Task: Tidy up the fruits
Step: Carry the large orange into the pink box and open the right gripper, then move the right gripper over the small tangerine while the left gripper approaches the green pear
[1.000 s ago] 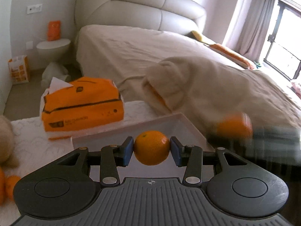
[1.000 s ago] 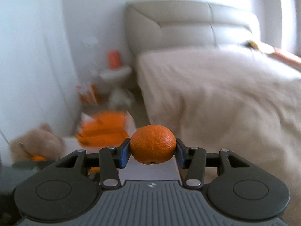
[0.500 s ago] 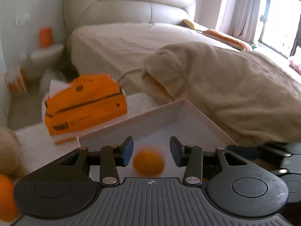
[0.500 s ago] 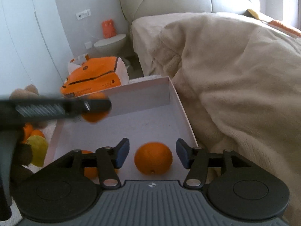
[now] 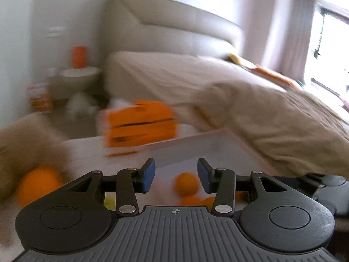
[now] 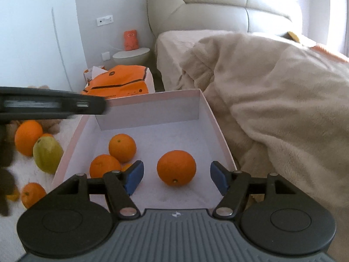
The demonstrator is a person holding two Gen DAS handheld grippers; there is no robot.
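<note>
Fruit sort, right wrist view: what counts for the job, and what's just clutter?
Job:
- white box
- oranges in the box
- loose oranges beside it
- green fruit beside it
- right claw, open
- left claw, nothing between its pads

Clutter:
- orange tissue pack
- beige blanket
- bed
- orange toy on the round stand

One orange [image 6: 176, 167] sits loose on the white box [image 6: 217, 128] floor between my right tool's open pads, stem end toward me. Two more oranges [image 6: 122, 147] huddle touching at the box's left. Outside the box lie other oranges [image 6: 28, 137] and a yellow-green fruit [image 6: 47, 154].
</note>
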